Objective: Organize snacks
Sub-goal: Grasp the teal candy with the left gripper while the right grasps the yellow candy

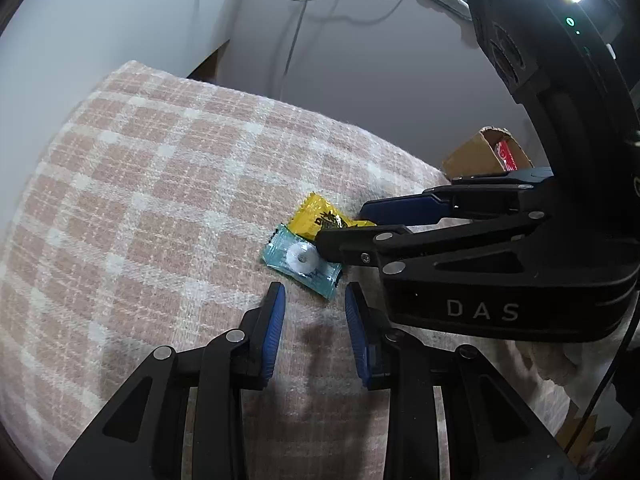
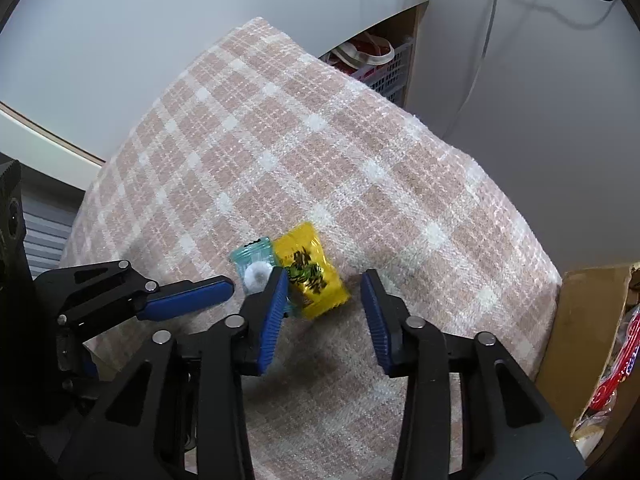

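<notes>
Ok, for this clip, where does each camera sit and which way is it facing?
Left wrist: on the left gripper, looking down along open jaws at a teal clear candy wrapper; the right gripper enters from the right.
Right wrist: on the right gripper, open around a yellow foil snack packet; the left gripper shows at left.
Shared: both packets, pink checked woven cloth, brown cardboard box.

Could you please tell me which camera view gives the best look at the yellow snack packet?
The right wrist view: the yellow snack packet lies almost wholly visible between the open right gripper fingers. In the left wrist view, that gripper hides part of it.
</notes>
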Tool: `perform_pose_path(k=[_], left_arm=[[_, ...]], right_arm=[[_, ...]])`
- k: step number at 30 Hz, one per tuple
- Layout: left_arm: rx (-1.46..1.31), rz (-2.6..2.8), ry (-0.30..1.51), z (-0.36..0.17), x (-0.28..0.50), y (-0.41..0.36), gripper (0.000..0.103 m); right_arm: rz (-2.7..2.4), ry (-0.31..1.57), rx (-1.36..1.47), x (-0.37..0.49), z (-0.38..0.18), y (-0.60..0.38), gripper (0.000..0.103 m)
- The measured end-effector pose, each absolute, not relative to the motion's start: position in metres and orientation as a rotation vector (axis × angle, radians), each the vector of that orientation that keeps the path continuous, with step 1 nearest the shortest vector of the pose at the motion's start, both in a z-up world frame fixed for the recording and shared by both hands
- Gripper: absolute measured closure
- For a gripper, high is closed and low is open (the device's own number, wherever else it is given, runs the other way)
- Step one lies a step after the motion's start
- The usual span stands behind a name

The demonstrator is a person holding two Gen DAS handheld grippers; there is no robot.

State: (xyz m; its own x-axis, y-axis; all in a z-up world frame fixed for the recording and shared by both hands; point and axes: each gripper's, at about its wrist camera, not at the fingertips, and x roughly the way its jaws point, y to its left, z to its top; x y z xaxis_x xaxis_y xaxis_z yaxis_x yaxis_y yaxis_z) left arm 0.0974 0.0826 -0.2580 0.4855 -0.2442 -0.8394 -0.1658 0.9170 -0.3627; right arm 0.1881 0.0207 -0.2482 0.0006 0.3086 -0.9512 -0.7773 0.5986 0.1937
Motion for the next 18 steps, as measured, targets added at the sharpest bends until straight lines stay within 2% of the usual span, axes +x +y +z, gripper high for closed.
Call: perform_pose_path(k=[2,13,16,18], left_arm=[[-0.430,-0.049,1.073,-0.258,0.099,0.083,0.074],[-0.420,-0.016,1.087,-0.260,0.119,0.076,0.071],[-0.424,-0.014,1.084,-0.260,0.119,0.075,0.071],[-0.422,-0.012,1.083,-0.260,0.119,0.077,0.071]], right_arm=[[0.894,1.311,-0.447,0.192,-0.249,0.020,0.077],[0.922,1.313,-0.431,0.194,-0.246,0.009,0.082],[0.935,1.259,-0.467,0.190,-0.241,0.012,0.070],[0.944,1.249,-0.489,0.190,-0.242,0.016,0.067]])
